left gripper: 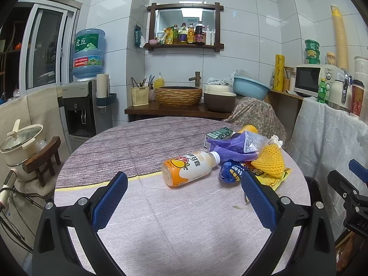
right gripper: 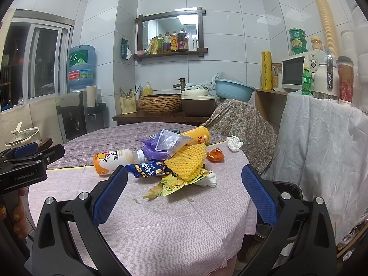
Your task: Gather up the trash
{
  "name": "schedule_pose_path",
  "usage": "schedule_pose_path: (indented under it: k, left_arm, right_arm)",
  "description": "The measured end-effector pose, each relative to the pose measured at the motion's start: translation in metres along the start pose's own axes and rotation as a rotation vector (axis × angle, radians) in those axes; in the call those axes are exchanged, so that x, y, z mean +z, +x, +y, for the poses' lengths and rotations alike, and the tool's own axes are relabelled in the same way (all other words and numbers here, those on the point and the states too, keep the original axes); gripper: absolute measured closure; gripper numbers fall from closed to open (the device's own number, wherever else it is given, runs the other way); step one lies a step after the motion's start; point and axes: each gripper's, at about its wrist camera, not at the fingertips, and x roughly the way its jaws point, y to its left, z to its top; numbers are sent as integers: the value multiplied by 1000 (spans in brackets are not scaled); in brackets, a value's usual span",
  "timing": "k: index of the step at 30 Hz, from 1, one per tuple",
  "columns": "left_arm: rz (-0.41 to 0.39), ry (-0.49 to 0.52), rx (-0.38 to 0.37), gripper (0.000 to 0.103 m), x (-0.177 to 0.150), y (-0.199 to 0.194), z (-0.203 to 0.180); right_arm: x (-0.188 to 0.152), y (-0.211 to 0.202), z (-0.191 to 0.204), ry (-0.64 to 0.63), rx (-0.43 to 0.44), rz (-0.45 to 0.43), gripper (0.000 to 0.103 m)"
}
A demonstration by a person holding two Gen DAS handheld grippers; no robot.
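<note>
The left gripper (left gripper: 184,193) and right gripper (right gripper: 184,184) both hover over the round table (right gripper: 172,225) with jaws spread wide, holding nothing. The trash pile (right gripper: 174,158) lies on the table ahead of them: an orange drink bottle (left gripper: 187,169) on its side, apparently empty, a yellow foam net (right gripper: 187,162), snack wrappers (right gripper: 147,169), and a toppled yellow canister (right gripper: 197,136).
</note>
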Motion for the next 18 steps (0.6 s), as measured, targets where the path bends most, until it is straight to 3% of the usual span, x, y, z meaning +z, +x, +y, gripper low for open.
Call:
schedule_pose_path:
  k: [18]
  left_arm:
    - [1,4,-6,5,1,0,-3]
  right_arm:
    - [0,0,0,2,-1,0,5]
